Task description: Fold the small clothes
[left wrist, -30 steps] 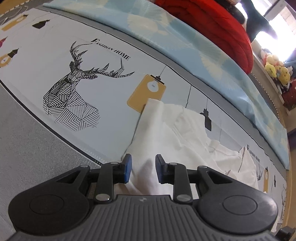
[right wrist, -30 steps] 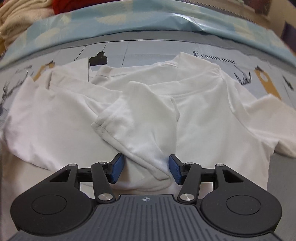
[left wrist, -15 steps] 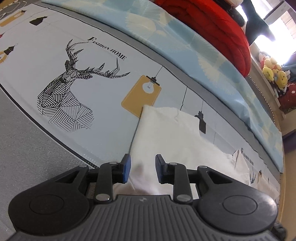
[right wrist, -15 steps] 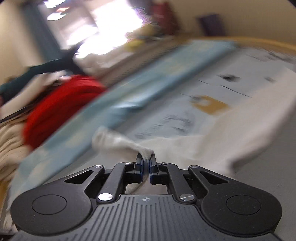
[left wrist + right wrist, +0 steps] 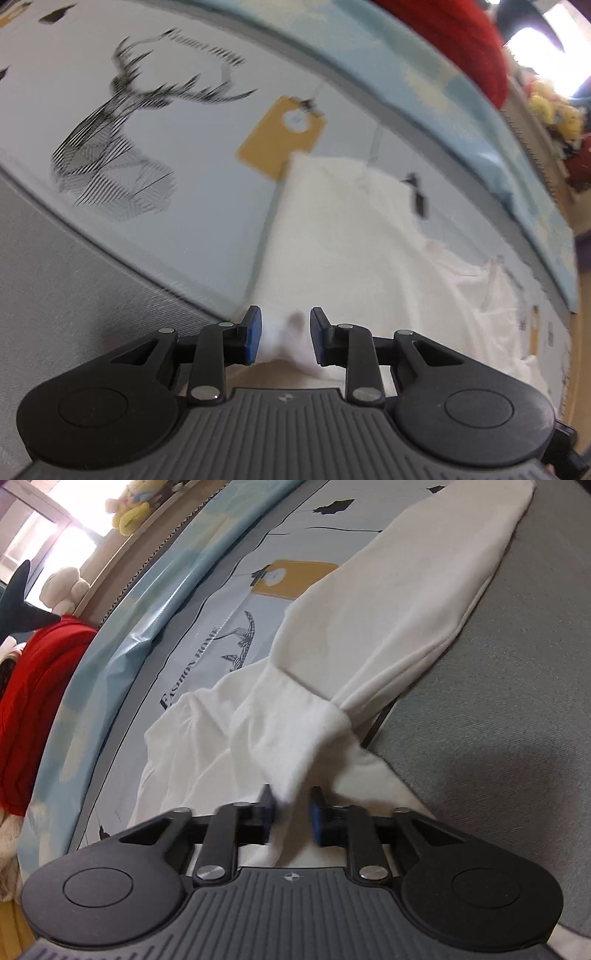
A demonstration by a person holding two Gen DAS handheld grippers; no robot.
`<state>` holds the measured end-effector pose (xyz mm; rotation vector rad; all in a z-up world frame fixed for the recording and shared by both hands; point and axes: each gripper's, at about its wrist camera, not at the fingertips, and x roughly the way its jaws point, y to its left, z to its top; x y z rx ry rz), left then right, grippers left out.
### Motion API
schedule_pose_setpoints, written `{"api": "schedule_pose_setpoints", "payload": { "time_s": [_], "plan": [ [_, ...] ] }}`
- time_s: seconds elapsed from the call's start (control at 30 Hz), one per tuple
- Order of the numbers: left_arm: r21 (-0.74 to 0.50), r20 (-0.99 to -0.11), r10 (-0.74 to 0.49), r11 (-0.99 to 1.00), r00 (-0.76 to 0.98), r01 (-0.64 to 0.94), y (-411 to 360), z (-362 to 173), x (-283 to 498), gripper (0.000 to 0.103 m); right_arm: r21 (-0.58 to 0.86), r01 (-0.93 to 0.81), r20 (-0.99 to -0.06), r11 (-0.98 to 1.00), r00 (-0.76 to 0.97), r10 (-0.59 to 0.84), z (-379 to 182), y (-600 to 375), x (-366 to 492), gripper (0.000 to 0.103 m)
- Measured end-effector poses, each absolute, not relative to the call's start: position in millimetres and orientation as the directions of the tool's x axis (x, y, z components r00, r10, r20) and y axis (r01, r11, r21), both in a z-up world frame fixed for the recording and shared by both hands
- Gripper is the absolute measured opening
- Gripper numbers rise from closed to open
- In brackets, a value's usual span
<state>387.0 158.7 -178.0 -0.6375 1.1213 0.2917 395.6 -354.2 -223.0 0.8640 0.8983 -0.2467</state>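
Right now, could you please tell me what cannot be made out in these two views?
- Left wrist view: whether the left claw pinches the white shirt; blurred, base hides cloth.
- Right wrist view: right claw pads, smeared, wrapped in cloth.
- Deer print lettering: blurred.

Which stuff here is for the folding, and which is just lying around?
For the folding:
white shirt
right tongs, shut on a bunched bit of it
left tongs, with its cloth between them

Just lying around:
red blanket
yellow plush toy
deer-print sheet
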Motion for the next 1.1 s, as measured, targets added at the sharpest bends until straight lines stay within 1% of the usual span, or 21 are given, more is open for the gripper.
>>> {"api": "schedule_pose_setpoints", "payload": {
  "time_s": [0.07,0.17,0.2,0.23,0.27,0.3,0.37,0.4,0.47,0.53,0.6,0.67,0.73,0.77,0.8,0.83,0.87,0.9,0.93,1.03,1.1],
  "plan": [
    [-0.267,-0.930,-0.061,0.789,0.363,-0.554,161.6,-186.6,386.0,0.030,0.545,0.526,-0.762,0.653,0.635,0.124,-217.3,-357.5,390.8,0.004],
    [-0.271,-0.930,-0.058,0.774,0.363,-0.572,163.3,-184.0,383.7,0.030,0.585,0.456,-0.687,0.671,0.719,0.111,-198.7,-355.1,383.3,0.004],
    [-0.269,-0.926,-0.048,0.779,0.375,-0.566,161.4,-178.8,384.0,0.030,0.580,0.426,-0.663,0.695,0.742,0.099,-191.0,-352.3,382.6,0.007],
    [-0.266,-0.921,-0.036,0.787,0.388,-0.557,158.4,-174.0,384.9,0.030,0.560,0.398,-0.638,0.726,0.767,0.071,-183.0,-349.9,382.9,0.007],
    [-0.265,-0.915,-0.028,0.793,0.402,-0.549,155.5,-169.8,385.3,0.030,0.534,0.397,-0.632,0.747,0.774,0.040,-179.2,-349.6,383.0,0.007],
    [-0.272,-0.910,-0.027,0.792,0.415,-0.546,153.4,-166.5,385.6,0.030,0.504,0.411,-0.645,0.760,0.764,0.014,-178.5,-351.3,383.8,0.007],
    [-0.302,-0.902,-0.048,0.782,0.430,-0.545,149.2,-164.1,386.9,0.030,0.426,0.505,-0.732,0.750,0.680,-0.042,-190.0,-362.1,389.7,0.008],
    [-0.316,-0.900,-0.063,0.777,0.432,-0.545,146.6,-163.3,387.8,0.030,0.405,0.546,-0.763,0.733,0.643,-0.058,-196.0,-367.3,390.8,0.014],
    [-0.351,-0.890,-0.098,0.769,0.445,-0.533,139.0,-161.0,389.8,0.030,0.388,0.604,-0.800,0.696,0.596,-0.071,-206.1,-379.7,388.5,0.014],
    [-0.351,-0.886,-0.105,0.787,0.451,-0.507,129.2,-158.3,393.2,0.030,0.336,0.615,-0.781,0.713,0.605,-0.154,-197.6,-381.5,385.7,0.014],
    [-0.349,-0.887,-0.110,0.797,0.449,-0.493,121.5,-159.2,395.3,0.030,0.347,0.581,-0.718,0.736,0.670,-0.190,-185.3,-379.4,380.4,0.015],
    [-0.357,-0.889,-0.125,0.792,0.440,-0.495,118.4,-162.7,395.2,0.030,0.398,0.497,-0.659,0.771,0.739,-0.137,-176.0,-375.1,380.1,0.015],
    [-0.356,-0.894,-0.130,0.787,0.429,-0.504,116.0,-166.6,395.7,0.030,0.465,0.400,-0.659,0.790,0.752,0.008,-182.0,-373.2,390.7,0.015],
    [-0.352,-0.896,-0.127,0.788,0.426,-0.505,114.5,-167.2,395.8,0.030,0.483,0.385,-0.699,0.786,0.711,0.081,-191.8,-373.8,397.4,0.015],
    [-0.349,-0.896,-0.125,0.791,0.426,-0.503,114.2,-167.5,396.3,0.030,0.455,0.412,-0.755,0.790,0.648,0.097,-202.3,-374.5,402.8,0.015],
    [-0.347,-0.896,-0.123,0.793,0.427,-0.501,113.0,-166.9,396.5,0.030,0.392,0.466,-0.818,0.793,0.571,0.069,-214.2,-377.8,405.5,0.016],
    [-0.346,-0.895,-0.121,0.795,0.429,-0.498,112.6,-166.3,396.6,0.030,0.364,0.513,-0.843,0.777,0.537,0.041,-220.1,-383.6,404.2,0.027],
    [-0.345,-0.894,-0.120,0.797,0.431,-0.495,111.5,-165.7,397.6,0.030,0.381,0.545,-0.842,0.747,0.538,0.038,-222.0,-391.5,401.8,0.046],
    [-0.345,-0.894,-0.120,0.801,0.433,-0.490,109.9,-164.7,398.3,0.030,0.390,0.569,-0.838,0.724,0.545,0.023,-219.7,-399.6,400.9,0.047],
    [-0.343,-0.891,-0.123,0.814,0.437,-0.469,105.4,-161.9,400.4,0.030,0.367,0.569,-0.803,0.736,0.593,-0.059,-203.7,-417.7,403.2,0.046],
    [-0.338,-0.890,-0.124,0.825,0.438,-0.454,101.9,-160.6,401.7,0.030,0.381,0.583,-0.781,0.718,0.619,-0.088,-200.7,-439.5,402.5,0.046]
  ]
}}
